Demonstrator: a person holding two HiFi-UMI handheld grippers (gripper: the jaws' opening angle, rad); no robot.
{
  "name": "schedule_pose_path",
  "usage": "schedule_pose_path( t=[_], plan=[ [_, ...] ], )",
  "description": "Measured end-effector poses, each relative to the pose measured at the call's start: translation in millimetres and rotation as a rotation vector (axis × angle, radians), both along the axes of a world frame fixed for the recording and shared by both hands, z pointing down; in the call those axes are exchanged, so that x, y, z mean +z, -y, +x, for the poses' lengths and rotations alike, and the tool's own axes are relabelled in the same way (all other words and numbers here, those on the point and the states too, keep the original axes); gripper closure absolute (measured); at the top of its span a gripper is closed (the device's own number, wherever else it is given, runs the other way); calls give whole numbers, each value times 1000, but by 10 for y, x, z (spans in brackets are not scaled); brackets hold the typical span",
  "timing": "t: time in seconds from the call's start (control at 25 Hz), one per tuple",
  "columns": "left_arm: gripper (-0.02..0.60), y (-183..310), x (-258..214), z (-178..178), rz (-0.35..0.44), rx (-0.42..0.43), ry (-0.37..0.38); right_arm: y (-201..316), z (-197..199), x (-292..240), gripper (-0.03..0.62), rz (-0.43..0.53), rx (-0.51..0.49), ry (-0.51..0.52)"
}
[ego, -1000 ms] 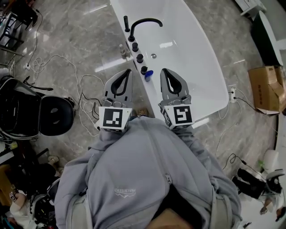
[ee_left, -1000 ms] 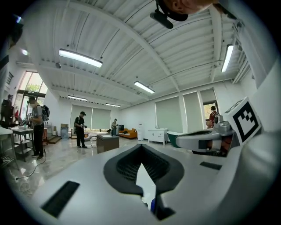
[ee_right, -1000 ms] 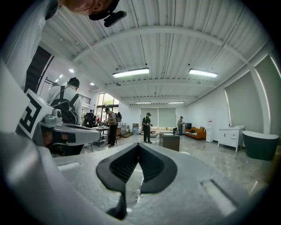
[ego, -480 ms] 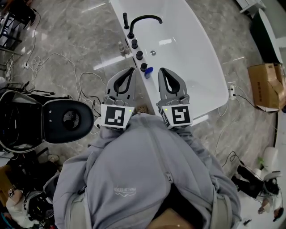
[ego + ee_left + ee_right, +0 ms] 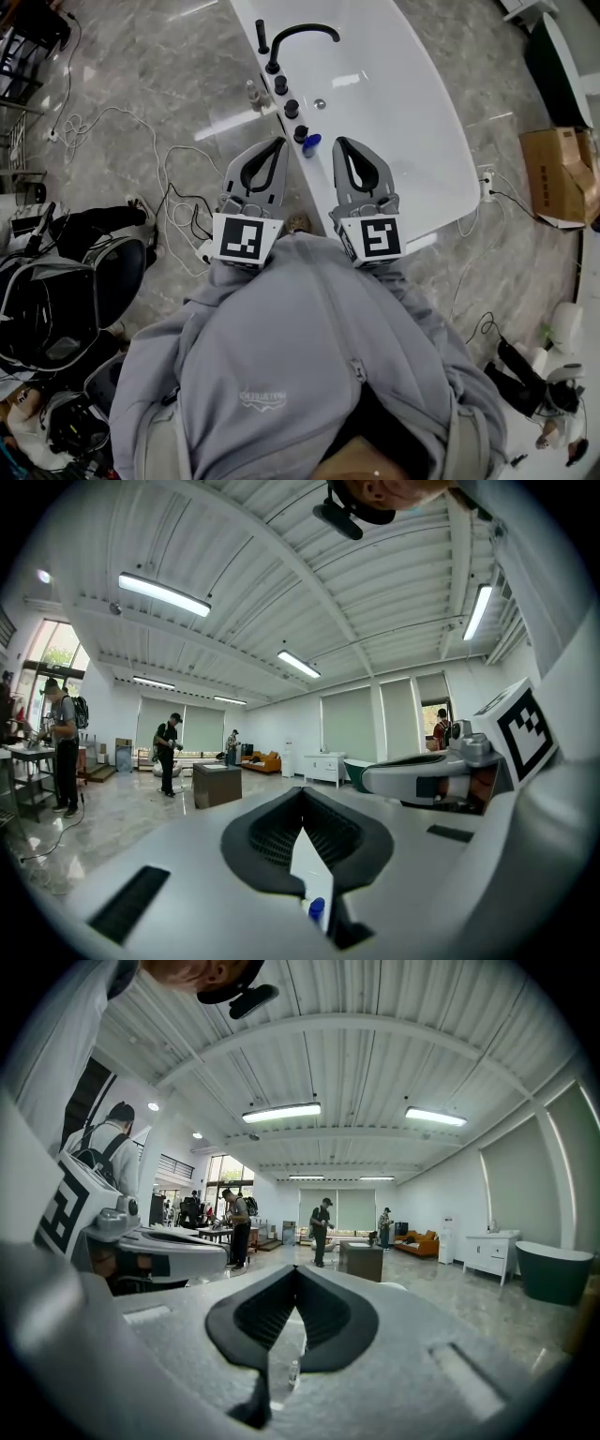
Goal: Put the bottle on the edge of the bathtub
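Head view: the left gripper is over the floor and the right gripper over the tub, with a blue thing on the rim between their tips. The clear bottle stands just outside that rim, near the faucet. Cables cross the floor to the left.

Left gripper view: the jaws are together, holding nothing.

Right gripper view: the jaws are together, also holding nothing.

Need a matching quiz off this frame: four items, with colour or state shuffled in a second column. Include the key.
Items:
1. faucet
2. small bottle
3. cardboard box
4. left gripper

Descriptions:
a. fingers shut, nothing held
b. brown, on the floor
c. black, arched
d. clear, beside the bathtub

Pairs: 1-c, 2-d, 3-b, 4-a
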State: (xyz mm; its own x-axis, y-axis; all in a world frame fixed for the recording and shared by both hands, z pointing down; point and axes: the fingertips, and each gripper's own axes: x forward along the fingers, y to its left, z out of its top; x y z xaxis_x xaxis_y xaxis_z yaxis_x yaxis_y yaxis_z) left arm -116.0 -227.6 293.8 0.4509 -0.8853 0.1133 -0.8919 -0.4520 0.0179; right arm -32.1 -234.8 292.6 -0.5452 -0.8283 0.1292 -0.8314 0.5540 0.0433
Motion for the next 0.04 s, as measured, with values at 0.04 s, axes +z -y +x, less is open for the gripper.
schedule_pose_path(
  t=[0.04],
  plan=[
    [575, 11, 0, -12, -1, 0, -2, 16, -5, -2, 592, -4, 4, -3]
  ],
)
